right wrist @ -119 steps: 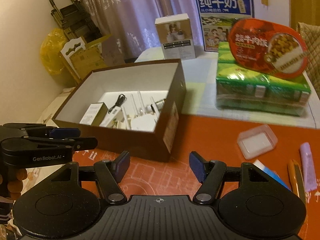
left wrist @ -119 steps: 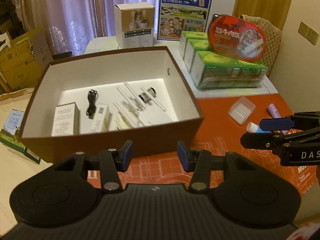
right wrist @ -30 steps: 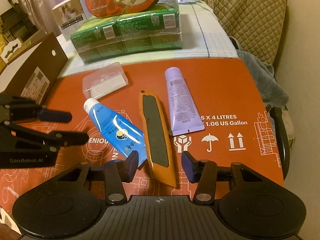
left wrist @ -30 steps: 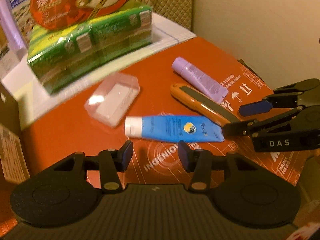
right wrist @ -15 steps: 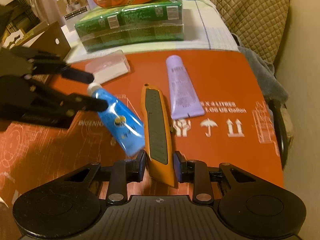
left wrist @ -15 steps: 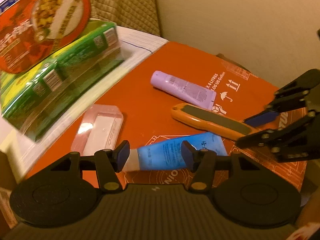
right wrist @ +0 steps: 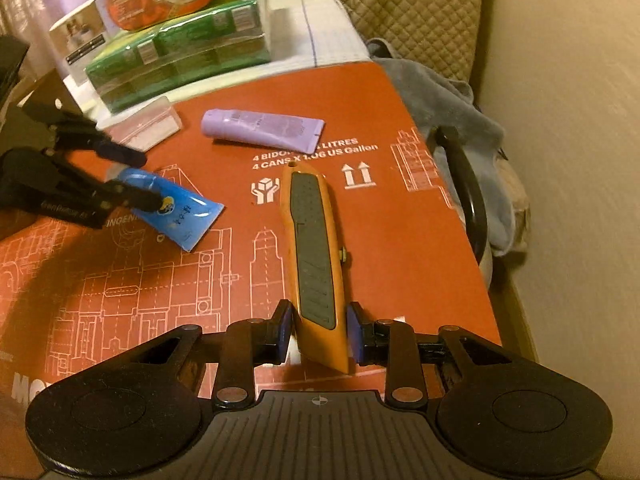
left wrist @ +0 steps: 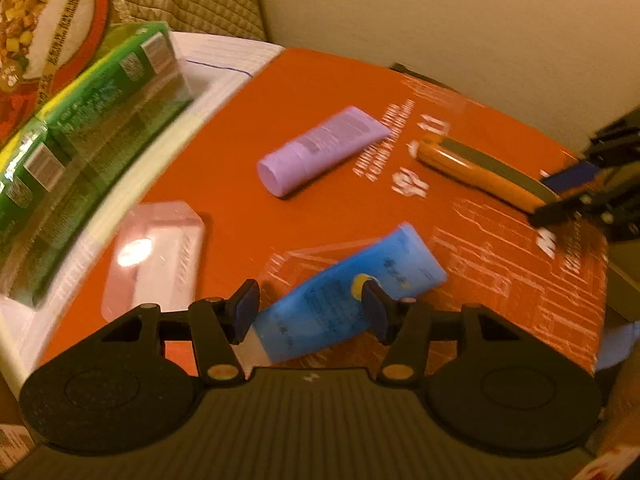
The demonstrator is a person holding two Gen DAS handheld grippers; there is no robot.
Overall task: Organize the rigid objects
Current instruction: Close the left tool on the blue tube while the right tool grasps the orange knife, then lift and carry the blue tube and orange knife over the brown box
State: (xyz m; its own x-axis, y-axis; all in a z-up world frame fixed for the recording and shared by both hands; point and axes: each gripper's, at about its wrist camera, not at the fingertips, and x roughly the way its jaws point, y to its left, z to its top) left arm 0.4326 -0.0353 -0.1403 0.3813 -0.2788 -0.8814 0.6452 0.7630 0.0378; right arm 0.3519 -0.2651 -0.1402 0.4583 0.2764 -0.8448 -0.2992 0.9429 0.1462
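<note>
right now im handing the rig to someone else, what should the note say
Left gripper: open, straddling the blue tube near its cap end, not closed on it.
Right gripper: fingers either side of the orange utility knife at its near end; small gaps show, so it does not look clamped.
All loose items lie on the orange mat: blue tube, utility knife, purple tube and the clear plastic case near the green cartons.
Done: nothing lifted.
Left: close on tube and knife, put them away, then the purple tube and clear case.
</note>
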